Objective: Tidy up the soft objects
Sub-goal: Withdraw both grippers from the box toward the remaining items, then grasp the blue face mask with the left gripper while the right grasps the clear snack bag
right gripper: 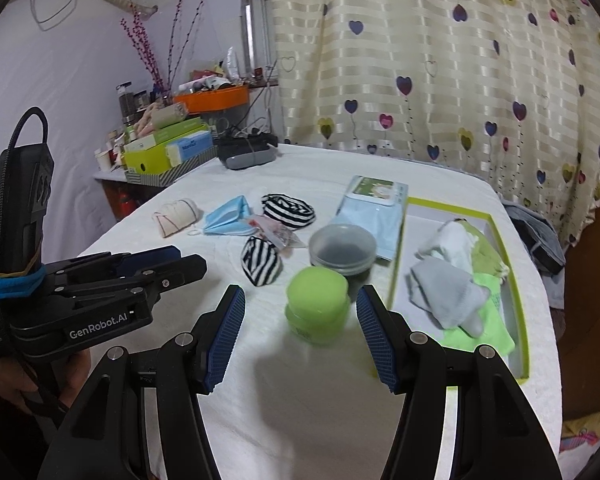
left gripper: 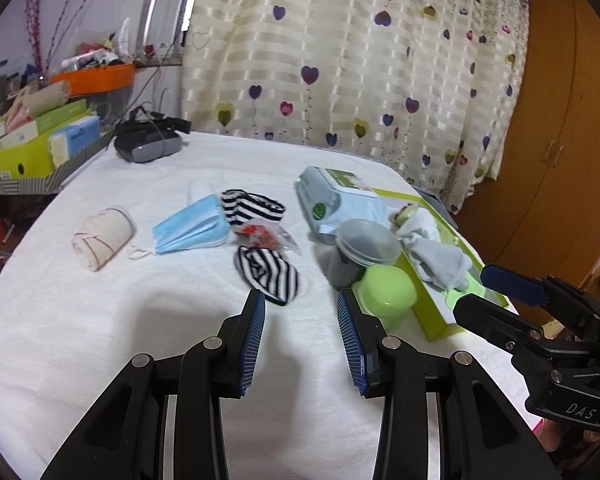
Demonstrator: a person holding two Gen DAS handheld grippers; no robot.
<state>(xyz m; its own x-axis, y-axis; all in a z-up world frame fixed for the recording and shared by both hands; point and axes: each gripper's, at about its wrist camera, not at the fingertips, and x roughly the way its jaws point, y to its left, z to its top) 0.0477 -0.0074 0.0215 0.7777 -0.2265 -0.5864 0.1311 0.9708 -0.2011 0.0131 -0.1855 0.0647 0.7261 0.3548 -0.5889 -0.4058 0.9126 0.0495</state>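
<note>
White tablecloth (left gripper: 100, 320), both claws (left (left gripper: 301, 334), right (right gripper: 301, 336)) wide and empty, green jar (right gripper: 317, 307) ahead.

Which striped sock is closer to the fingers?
The sock lying by itself just ahead of the left gripper; the other sock sits farther back beside the mask.

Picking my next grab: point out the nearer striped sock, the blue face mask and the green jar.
nearer striped sock (left gripper: 269, 273), left wrist view, middle of bundle.
blue face mask (left gripper: 190, 227), left wrist view, centre of pleats.
green jar (right gripper: 317, 304), right wrist view, its side.
</note>
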